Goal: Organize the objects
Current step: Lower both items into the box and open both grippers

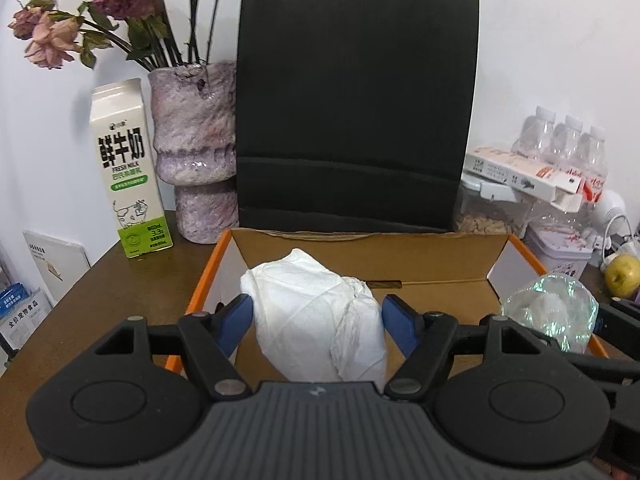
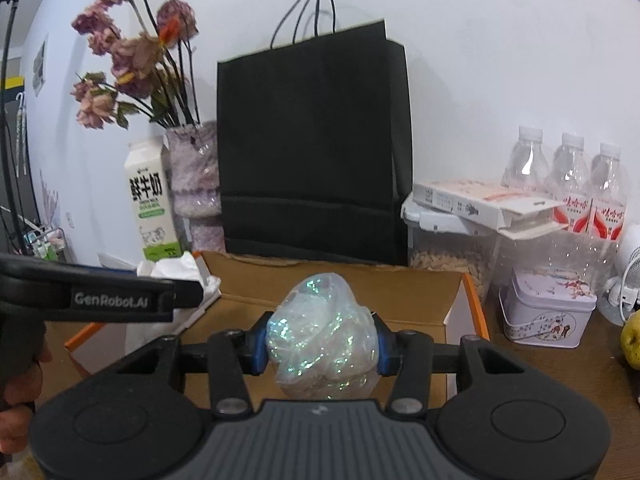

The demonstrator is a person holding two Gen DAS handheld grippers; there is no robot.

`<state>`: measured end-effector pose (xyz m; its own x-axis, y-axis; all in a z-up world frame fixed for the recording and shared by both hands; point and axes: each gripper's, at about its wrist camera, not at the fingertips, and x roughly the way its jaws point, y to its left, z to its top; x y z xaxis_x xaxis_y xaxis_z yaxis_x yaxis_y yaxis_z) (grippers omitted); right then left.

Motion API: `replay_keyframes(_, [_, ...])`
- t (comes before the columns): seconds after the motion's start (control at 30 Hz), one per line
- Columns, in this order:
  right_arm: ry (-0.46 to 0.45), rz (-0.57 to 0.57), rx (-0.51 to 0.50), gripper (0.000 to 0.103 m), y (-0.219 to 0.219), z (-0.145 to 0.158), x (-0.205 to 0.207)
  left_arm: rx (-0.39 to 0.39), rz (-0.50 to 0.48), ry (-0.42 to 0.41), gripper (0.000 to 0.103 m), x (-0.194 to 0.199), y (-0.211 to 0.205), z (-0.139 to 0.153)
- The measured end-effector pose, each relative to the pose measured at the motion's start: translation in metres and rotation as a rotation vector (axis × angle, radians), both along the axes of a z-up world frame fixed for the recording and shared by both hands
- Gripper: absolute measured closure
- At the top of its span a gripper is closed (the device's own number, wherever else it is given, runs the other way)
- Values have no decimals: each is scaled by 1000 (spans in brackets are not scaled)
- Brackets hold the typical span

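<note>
My left gripper (image 1: pixel 318 316) is shut on a crumpled white tissue wad (image 1: pixel 316 320) and holds it above the open cardboard box (image 1: pixel 440 256) with orange edges. My right gripper (image 2: pixel 322 340) is shut on a crumpled iridescent plastic wrap ball (image 2: pixel 324 336), also above the box (image 2: pixel 400 284). The plastic ball shows at the right in the left wrist view (image 1: pixel 552 312). The tissue wad and the left gripper's body show at the left in the right wrist view (image 2: pixel 176 268).
A black paper bag (image 1: pixel 356 120) stands behind the box. A milk carton (image 1: pixel 128 172) and a vase of dried flowers (image 1: pixel 196 148) stand at the left. Water bottles (image 2: pixel 568 184), a flat carton (image 2: pixel 480 204), a tin (image 2: pixel 548 308) and a yellow-green fruit (image 1: pixel 622 276) are at the right.
</note>
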<state>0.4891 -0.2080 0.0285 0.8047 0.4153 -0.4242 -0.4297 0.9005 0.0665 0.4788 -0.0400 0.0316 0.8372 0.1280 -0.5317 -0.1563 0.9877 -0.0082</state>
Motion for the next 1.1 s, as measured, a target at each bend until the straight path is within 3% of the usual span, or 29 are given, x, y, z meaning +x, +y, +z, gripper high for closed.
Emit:
replay_keyframes(0.13, [4,-1,-9,50,1,-4,2,12,9,-4,14,2,1,-3])
replay_keyframes(0.2, [-1,-4,-8,46,1,-3,1,21,20,-22,0,-1,2,-3])
replay_keyframes(0.27, [-1,-8,-12,35,1,-3,1,25,34,-36,0,-4,5,-3])
replay_keyframes(0.33, [-4,-16,-17,11,1,-4,1,10,38,-39,0,-5,9,-2])
replay_keyframes(0.43, [-10,-27,-19,3,1,-4,0,-8,51,-43,0,-7,14,-1])
replay_keyframes(1.1, [-49,-21,-31,0,-4,14,-23,-18,44,-92,0,-37,23,10])
